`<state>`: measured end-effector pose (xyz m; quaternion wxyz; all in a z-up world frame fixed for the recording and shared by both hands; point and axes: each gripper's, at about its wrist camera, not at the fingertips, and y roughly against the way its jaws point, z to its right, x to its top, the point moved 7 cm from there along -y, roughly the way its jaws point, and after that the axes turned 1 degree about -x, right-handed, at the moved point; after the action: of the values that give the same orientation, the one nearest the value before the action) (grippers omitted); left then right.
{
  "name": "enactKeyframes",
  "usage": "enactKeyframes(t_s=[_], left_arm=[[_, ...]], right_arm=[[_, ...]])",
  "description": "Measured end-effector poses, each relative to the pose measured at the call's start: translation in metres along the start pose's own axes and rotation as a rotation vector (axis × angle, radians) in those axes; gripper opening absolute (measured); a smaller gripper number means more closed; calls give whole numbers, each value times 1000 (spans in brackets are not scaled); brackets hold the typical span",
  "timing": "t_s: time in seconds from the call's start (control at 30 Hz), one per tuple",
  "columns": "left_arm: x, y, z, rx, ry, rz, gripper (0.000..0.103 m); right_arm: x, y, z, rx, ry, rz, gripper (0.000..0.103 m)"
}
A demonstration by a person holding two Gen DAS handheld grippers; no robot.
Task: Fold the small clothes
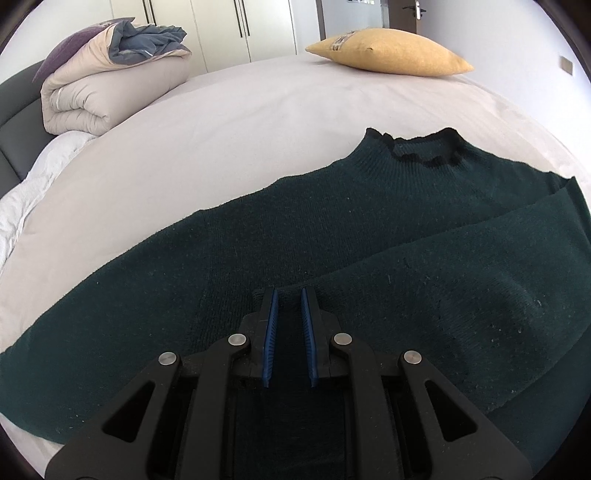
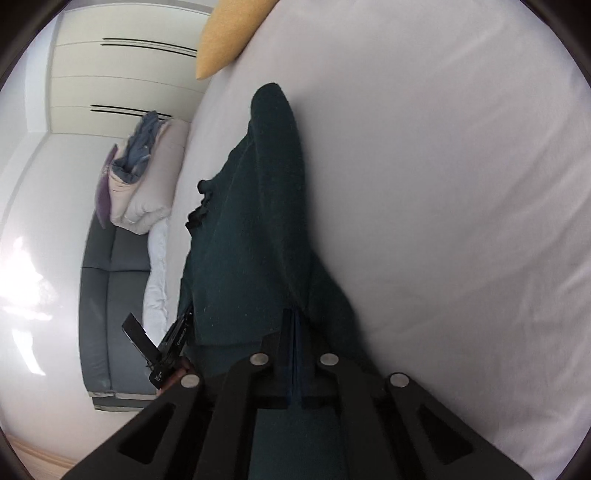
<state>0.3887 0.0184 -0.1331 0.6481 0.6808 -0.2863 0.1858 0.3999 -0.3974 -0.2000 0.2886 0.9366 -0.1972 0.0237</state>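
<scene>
A dark green knit sweater (image 1: 332, 229) lies spread on the pale bed sheet (image 1: 240, 122), its frilled collar (image 1: 424, 155) at the far right. One sleeve (image 1: 461, 258) is folded across the body. My left gripper (image 1: 288, 295) sits at that sleeve's end, its blue pads (image 1: 272, 325) shut on the knit that fills the narrow gap. In the right wrist view the sweater (image 2: 258, 221) stretches away from my right gripper (image 2: 295, 314). Its jaws are pressed together and pinch the sweater's near edge. The left gripper's black body (image 2: 162, 350) shows beside the cloth, held by a hand.
A folded beige duvet with blue cloth on top (image 1: 110, 85) lies at the far left of the bed, and a yellow cushion (image 1: 391, 51) at the far right. A grey padded headboard (image 1: 14, 122) and white bedding (image 1: 29, 199) border the left side. White wardrobe doors (image 1: 221, 26) stand behind.
</scene>
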Motion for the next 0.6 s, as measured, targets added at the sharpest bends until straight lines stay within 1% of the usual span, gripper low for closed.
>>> enactKeyframes(t_s=[0.07, 0.1, 0.13, 0.17, 0.2, 0.23, 0.27, 0.3, 0.33, 0.37, 0.4, 0.43, 0.47, 0.53, 0.57, 0.6], left_arm=[[0, 5, -5, -33, 36, 7, 13], [0, 10, -12, -85, 90, 9, 13], [-1, 13, -19, -125, 136, 0, 13], [-4, 19, -28, -171, 203, -18, 14], [-10, 29, -43, -185, 274, -38, 15], [-15, 39, -56, -193, 329, -38, 15], [-22, 57, -77, -218, 405, -8, 19], [-28, 70, -94, -238, 461, 22, 33], [-36, 84, -114, -253, 523, 53, 50], [-46, 98, -137, -261, 591, 89, 86], [-59, 115, -167, -252, 674, 144, 96], [-70, 128, -193, -237, 739, 189, 96], [-84, 139, -220, -226, 799, 213, 96], [-116, 154, -272, -239, 938, 236, 95], [-137, 159, -303, -249, 1036, 254, 95], [-153, 162, -324, -254, 1103, 262, 95]], right_arm=[[0, 1, 3, 27, -18, 14, 0], [0, 3, 1, 29, -40, 23, 0], [-2, 6, -2, 14, -50, 37, 0], [-3, 11, -7, -6, -48, 59, 8], [-6, 18, -17, -21, -38, 95, 17], [-11, 27, -30, -12, -19, 132, 41], [-17, 34, -42, 7, 3, 164, 63], [-26, 41, -56, 24, 31, 196, 68], [-36, 44, -70, 36, 66, 212, 70], [-45, 44, -81, 47, 97, 210, 70], [-57, 41, -93, 54, 128, 194, 70], [-66, 37, -100, 56, 143, 181, 70], [-75, 33, -106, 60, 157, 167, 70], [-95, 21, -117, 66, 179, 130, 70], [-102, 16, -119, 67, 179, 119, 70], [-110, 9, -123, 72, 177, 102, 70]])
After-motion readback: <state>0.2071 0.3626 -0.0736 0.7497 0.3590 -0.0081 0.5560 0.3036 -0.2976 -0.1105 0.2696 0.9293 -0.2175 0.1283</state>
